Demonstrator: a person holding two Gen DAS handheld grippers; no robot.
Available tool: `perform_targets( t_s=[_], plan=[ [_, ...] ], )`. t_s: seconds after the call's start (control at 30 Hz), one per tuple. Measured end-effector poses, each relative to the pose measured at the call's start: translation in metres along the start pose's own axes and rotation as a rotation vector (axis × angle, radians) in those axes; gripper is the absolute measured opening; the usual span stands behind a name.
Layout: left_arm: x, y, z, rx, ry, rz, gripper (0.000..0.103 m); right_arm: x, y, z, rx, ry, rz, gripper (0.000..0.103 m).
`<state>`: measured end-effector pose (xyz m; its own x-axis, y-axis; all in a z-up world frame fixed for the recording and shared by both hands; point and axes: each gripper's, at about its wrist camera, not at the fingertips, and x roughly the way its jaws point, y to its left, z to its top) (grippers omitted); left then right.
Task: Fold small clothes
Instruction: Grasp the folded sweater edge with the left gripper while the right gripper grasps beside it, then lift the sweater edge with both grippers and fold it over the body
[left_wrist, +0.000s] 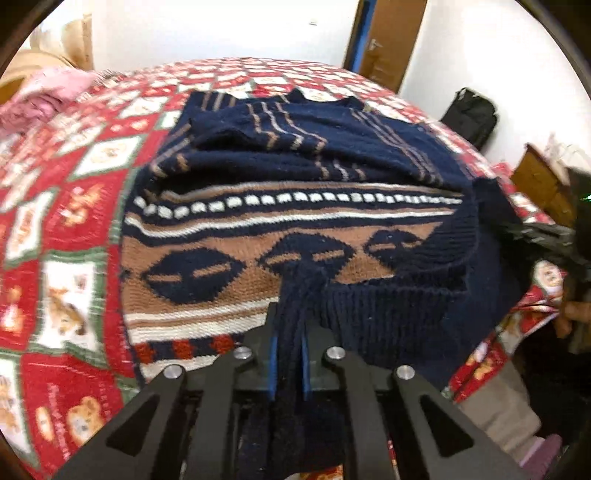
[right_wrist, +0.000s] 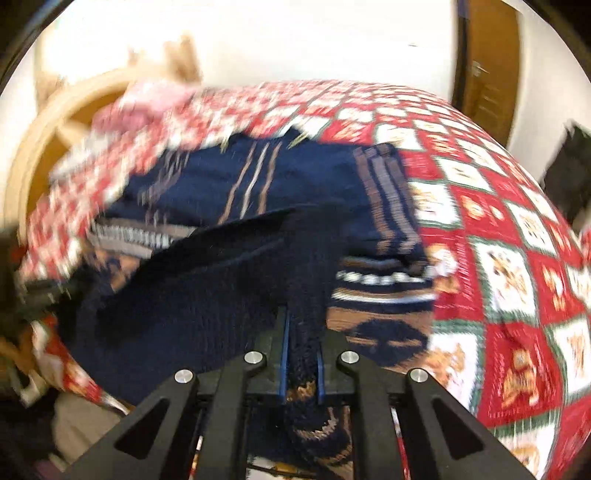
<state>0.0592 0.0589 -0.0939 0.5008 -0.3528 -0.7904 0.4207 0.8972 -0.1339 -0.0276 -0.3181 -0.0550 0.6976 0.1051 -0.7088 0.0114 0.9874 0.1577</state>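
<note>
At the bottom centre of the left wrist view, the left gripper (left_wrist: 289, 354) has its two blue-padded fingers closed narrowly on a bunched fold of the sweater (left_wrist: 295, 206), the black linkage arms spreading toward the lower corners. In the right wrist view the right gripper (right_wrist: 302, 360) sits likewise at bottom centre, its fingers pinched on a thick roll of the same knit; this view is motion-blurred.

Black fingers (left_wrist: 274, 354), blue pads, silver screws.

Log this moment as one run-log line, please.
left gripper: shut on sweater hem | right gripper: shut on sweater | surface: red quilt | fold unfinished
</note>
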Motion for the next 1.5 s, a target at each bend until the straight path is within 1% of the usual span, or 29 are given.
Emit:
perform_targets(
  t_s=[0.03, 0.07, 0.1, 0.13, 0.23, 0.3, 0.4, 0.47, 0.57, 0.6, 0.67, 0.7, 0.73, 0.77, 0.8, 0.87, 0.93, 1.0, 1.03, 1.1, 1.2, 1.3, 1.33, 1.4, 1.47, 1.5],
  plan=[
    [-0.003, -0.002, 0.002, 0.0, -0.007, 0.021, 0.01, -0.007, -0.011, 0.0, 0.045, -0.026, -0.007, 0.008],
    [-0.008, -0.005, 0.004, -0.004, -0.024, 0.043, 0.01, -0.011, -0.023, -0.002, 0.082, -0.033, -0.025, 0.008],
    [-0.012, -0.006, 0.006, -0.004, -0.037, 0.06, 0.01, -0.009, -0.032, -0.003, 0.112, -0.02, -0.024, 0.008],
    [-0.018, -0.009, 0.009, 0.003, -0.061, 0.099, 0.01, -0.003, -0.044, -0.009, 0.163, 0.005, -0.019, 0.008],
    [-0.02, -0.013, 0.015, 0.033, -0.091, 0.205, 0.01, 0.012, -0.049, -0.022, 0.169, 0.049, -0.036, 0.008],
    [-0.015, -0.012, 0.016, 0.026, -0.084, 0.223, 0.011, 0.015, -0.044, -0.025, 0.158, 0.057, -0.037, 0.008],
    [-0.001, -0.01, 0.015, 0.015, -0.052, 0.249, 0.012, 0.015, -0.039, -0.022, 0.147, 0.041, -0.022, 0.008],
    [0.007, -0.009, 0.012, 0.023, -0.035, 0.273, 0.014, 0.008, -0.04, -0.019, 0.157, 0.016, 0.017, 0.008],
    [0.007, -0.01, 0.011, 0.025, -0.034, 0.284, 0.016, 0.002, -0.044, -0.016, 0.206, 0.013, 0.066, 0.009],
    [0.008, -0.009, 0.011, 0.021, -0.032, 0.282, 0.016, 0.001, -0.044, -0.015, 0.221, 0.012, 0.077, 0.011],
    [0.008, -0.008, 0.011, 0.014, -0.03, 0.279, 0.016, -0.005, -0.048, -0.015, 0.246, -0.001, 0.105, 0.021],
    [0.008, -0.01, 0.011, 0.015, -0.029, 0.281, 0.016, -0.009, -0.049, -0.015, 0.25, -0.011, 0.114, 0.04],
    [0.009, -0.01, 0.011, 0.017, -0.029, 0.282, 0.016, -0.012, -0.049, -0.015, 0.25, -0.023, 0.112, 0.061],
    [0.009, -0.011, 0.01, 0.018, -0.03, 0.283, 0.016, -0.016, -0.05, -0.014, 0.253, -0.041, 0.105, 0.068],
    [0.009, -0.012, 0.01, 0.017, -0.031, 0.284, 0.016, -0.019, -0.051, -0.014, 0.257, -0.057, 0.099, 0.073],
    [0.009, -0.011, 0.009, 0.006, -0.032, 0.279, 0.016, -0.019, -0.052, -0.014, 0.258, -0.05, 0.089, 0.073],
    [0.01, -0.01, 0.009, -0.006, -0.032, 0.283, 0.021, -0.017, -0.045, -0.013, 0.219, -0.038, 0.077, 0.073],
    [0.011, -0.01, 0.009, -0.016, -0.039, 0.313, 0.035, -0.013, -0.037, -0.012, 0.181, -0.037, 0.084, 0.073],
    [0.011, -0.009, 0.009, -0.023, -0.042, 0.326, 0.037, -0.01, -0.032, -0.011, 0.161, -0.031, 0.079, 0.073],
    [0.011, -0.007, 0.008, -0.042, -0.047, 0.339, 0.044, 0.0, -0.02, -0.008, 0.114, -0.017, 0.034, 0.073],
    [0.011, -0.007, 0.008, -0.05, -0.05, 0.361, 0.048, 0.015, -0.002, -0.006, 0.02, 0.0, -0.026, 0.073],
    [0.012, -0.011, 0.008, -0.033, -0.048, 0.386, 0.049, 0.036, 0.016, -0.009, -0.091, 0.027, -0.146, 0.073],
    [0.012, -0.012, 0.008, -0.031, -0.047, 0.395, 0.05, 0.041, 0.02, -0.012, -0.111, 0.036, -0.167, 0.073],
    [0.012, -0.012, 0.008, -0.031, -0.048, 0.412, 0.055, 0.05, 0.025, -0.018, -0.14, 0.064, -0.189, 0.073],
    [0.012, -0.011, 0.007, -0.037, -0.051, 0.416, 0.055, 0.05, 0.026, -0.023, -0.141, 0.054, -0.187, 0.071],
    [0.012, -0.011, 0.007, -0.04, -0.052, 0.417, 0.057, 0.05, 0.024, -0.024, -0.128, 0.054, -0.168, 0.062]
  ],
)
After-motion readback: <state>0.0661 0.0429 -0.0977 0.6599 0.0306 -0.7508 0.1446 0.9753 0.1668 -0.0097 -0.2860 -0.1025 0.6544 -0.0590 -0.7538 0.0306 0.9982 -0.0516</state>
